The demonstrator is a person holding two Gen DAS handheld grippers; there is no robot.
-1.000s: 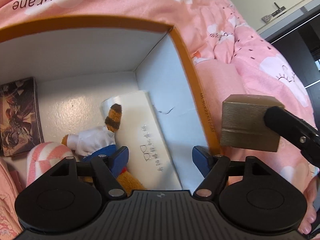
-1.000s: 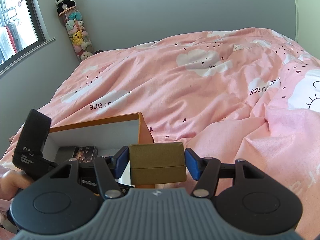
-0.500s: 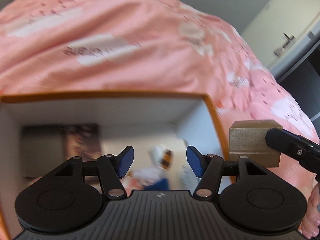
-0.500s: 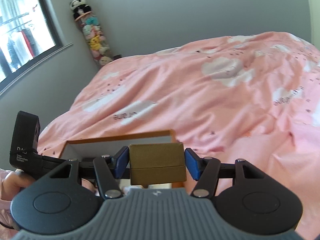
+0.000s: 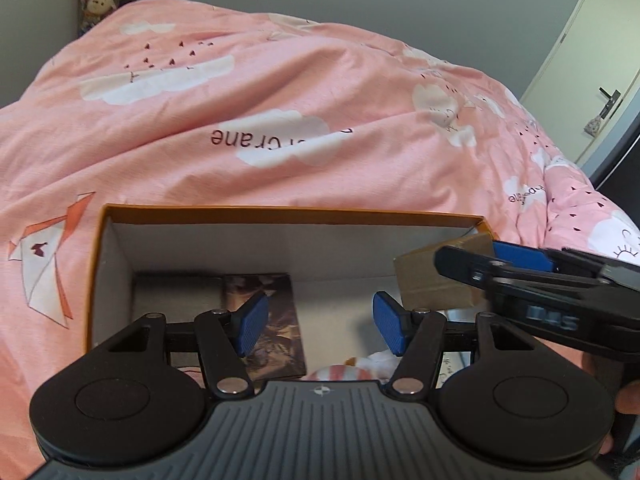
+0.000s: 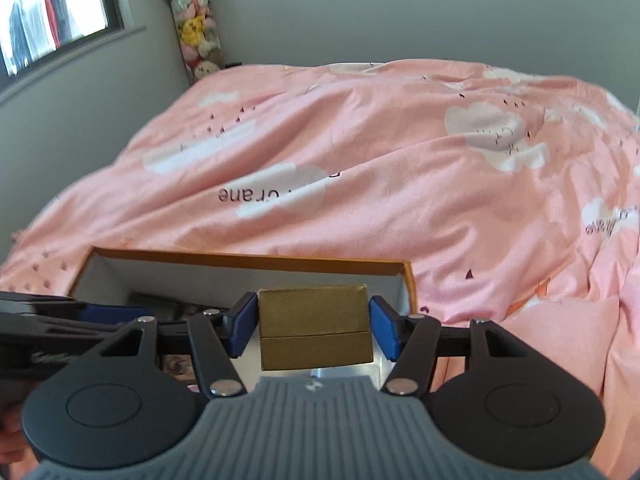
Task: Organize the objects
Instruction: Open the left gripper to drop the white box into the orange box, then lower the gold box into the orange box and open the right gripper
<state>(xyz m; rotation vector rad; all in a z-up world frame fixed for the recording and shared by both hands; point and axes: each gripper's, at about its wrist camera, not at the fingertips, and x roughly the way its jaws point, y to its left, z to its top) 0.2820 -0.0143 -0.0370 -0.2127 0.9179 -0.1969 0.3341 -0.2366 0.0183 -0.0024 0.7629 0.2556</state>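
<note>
An orange-rimmed box with white walls [image 5: 288,213] lies on the pink duvet; it also shows in the right wrist view [image 6: 248,258]. My right gripper [image 6: 313,330] is shut on a small gold-brown box [image 6: 313,326] and holds it over the right end of the open box; that gold box [image 5: 436,280] also shows in the left wrist view. My left gripper [image 5: 316,324] is open and empty above the box's near side. Inside lie a dark picture card box [image 5: 266,320] and a plush toy [image 5: 344,372], partly hidden.
The pink duvet [image 5: 280,120] with cloud prints covers the whole bed around the box. A hanging column of soft toys [image 6: 196,32] stands at the grey wall. A window [image 6: 52,12] is at the left, a door [image 5: 600,60] at the right.
My right gripper has carried the gold box from outside the right wall to over the box's interior. My left gripper has pulled back and tilted up, so more of the bed shows.
</note>
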